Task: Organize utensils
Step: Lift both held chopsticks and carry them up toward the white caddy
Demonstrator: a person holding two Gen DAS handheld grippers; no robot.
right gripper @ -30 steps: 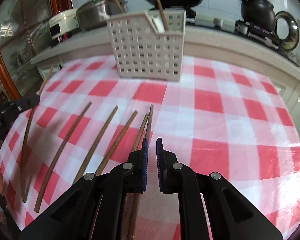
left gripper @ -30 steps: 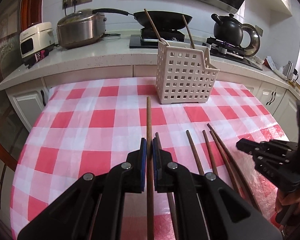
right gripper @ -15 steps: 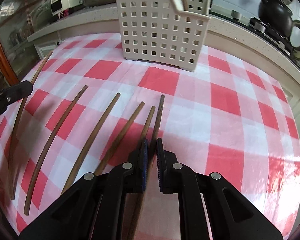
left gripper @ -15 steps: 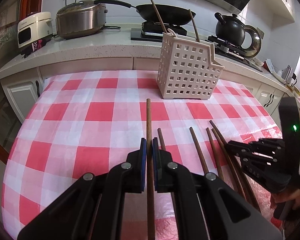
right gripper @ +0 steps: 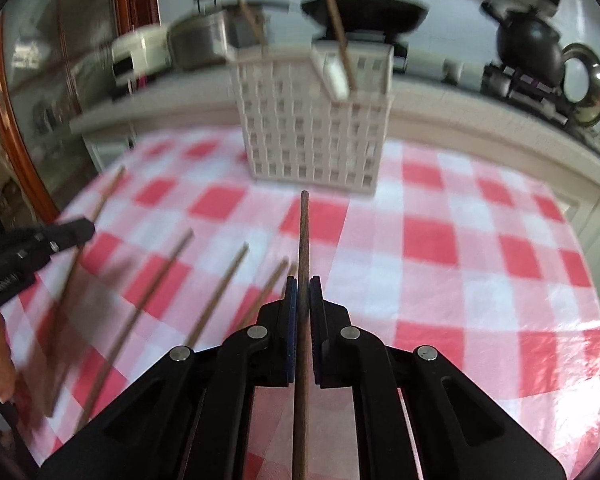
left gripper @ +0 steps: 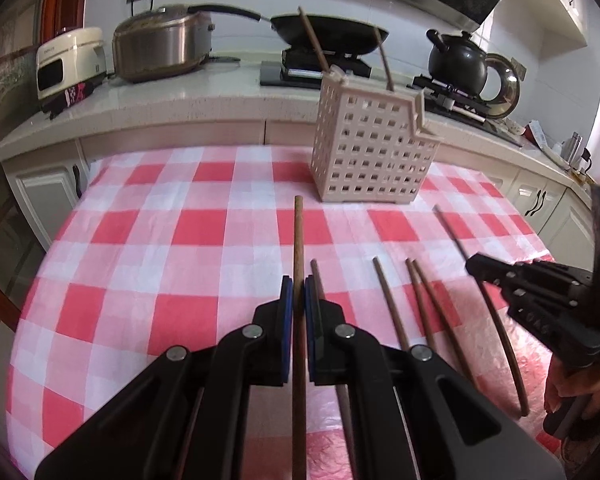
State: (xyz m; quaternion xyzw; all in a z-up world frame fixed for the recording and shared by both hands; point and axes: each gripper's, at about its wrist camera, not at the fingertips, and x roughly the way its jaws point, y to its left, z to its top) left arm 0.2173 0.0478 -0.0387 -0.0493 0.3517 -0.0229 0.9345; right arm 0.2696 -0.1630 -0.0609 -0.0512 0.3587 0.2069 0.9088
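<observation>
The tabletop, under a red-checked cloth, carries the work. The white slotted basket stands upright at its far side with two chopsticks already leaning inside. Four loose chopsticks lie flat on the cloth between the two tools, not yet collected. Judged progress: early, most pieces outstanding.

Left tool: clenched on one chopstick, which points toward the basket, short of it.

Right tool: its jaws have just been closing and now grasp a second chopstick, held clear of the cloth, aimed at the basket.
</observation>
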